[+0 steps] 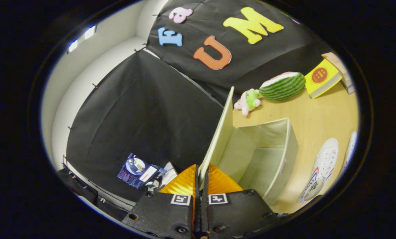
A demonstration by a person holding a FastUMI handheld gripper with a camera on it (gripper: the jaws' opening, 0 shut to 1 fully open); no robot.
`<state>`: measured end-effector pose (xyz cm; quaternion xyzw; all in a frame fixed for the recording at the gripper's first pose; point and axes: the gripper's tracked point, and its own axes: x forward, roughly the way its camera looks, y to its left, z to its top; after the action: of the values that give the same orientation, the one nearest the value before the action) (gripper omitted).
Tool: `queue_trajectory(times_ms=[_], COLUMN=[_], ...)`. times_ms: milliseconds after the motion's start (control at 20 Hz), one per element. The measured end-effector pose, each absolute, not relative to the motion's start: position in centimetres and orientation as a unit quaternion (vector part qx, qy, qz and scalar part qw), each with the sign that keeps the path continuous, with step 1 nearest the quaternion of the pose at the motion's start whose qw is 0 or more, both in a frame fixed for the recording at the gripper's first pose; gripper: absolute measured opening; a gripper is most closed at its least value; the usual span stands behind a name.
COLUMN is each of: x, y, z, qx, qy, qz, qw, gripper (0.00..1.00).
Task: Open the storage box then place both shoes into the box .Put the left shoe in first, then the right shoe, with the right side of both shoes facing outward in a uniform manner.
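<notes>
1. The lid (219,132) of the storage box (267,156) is pinched at its edge by the claw (200,179), whose two fingers are pressed together on the thin panel.
2. The lid is held swung up and standing nearly on end beside the box's open mouth; it is judged to be held this way so that the opening stays free for the shoes.
4. The box is seen lying on the table (321,113), its pale, empty inside exposed just beyond the claw, on the far side of the lid.
5. A white shoe (322,169) is seen lying on the table near the box, on the side away from the lid, with its sole side turned partly up; it cannot be told whether it is the left or the right shoe.
6. A sliver of a second shoe (350,149) is seen just past the first one, further from the box.
7. Beyond the box, a small plush toy (249,101), a watermelon-shaped cushion (282,86) and a yellow book (322,78) are set against the booth's wall, well apart from the box.
8. The claw is tilted strongly, so the table appears sloped; the hand is judged to have been rolled to follow the lid's swing.
9. The opening step is judged nearly done; no shoe has been placed in the box yet.
</notes>
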<state>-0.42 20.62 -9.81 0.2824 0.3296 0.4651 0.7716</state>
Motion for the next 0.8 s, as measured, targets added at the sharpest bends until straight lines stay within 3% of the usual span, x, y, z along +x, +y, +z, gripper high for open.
queue_trajectory(times_ms=[350, 450, 650, 750, 800], x=[-1.7, -1.5, -2.3, -2.0, -1.8], y=[29.0, 30.9, 33.5, 34.1, 34.2], z=[-6.6, -6.4, -5.8, -5.4, -5.0], qx=[0.191, 0.161, 0.110, 0.086, 0.077], qy=[0.307, 0.289, 0.262, 0.231, 0.216], qz=[0.486, 0.483, 0.491, 0.486, 0.483], qw=[0.796, 0.811, 0.824, 0.838, 0.845], gripper=[0.06, 0.12, 0.25, 0.48, 0.56])
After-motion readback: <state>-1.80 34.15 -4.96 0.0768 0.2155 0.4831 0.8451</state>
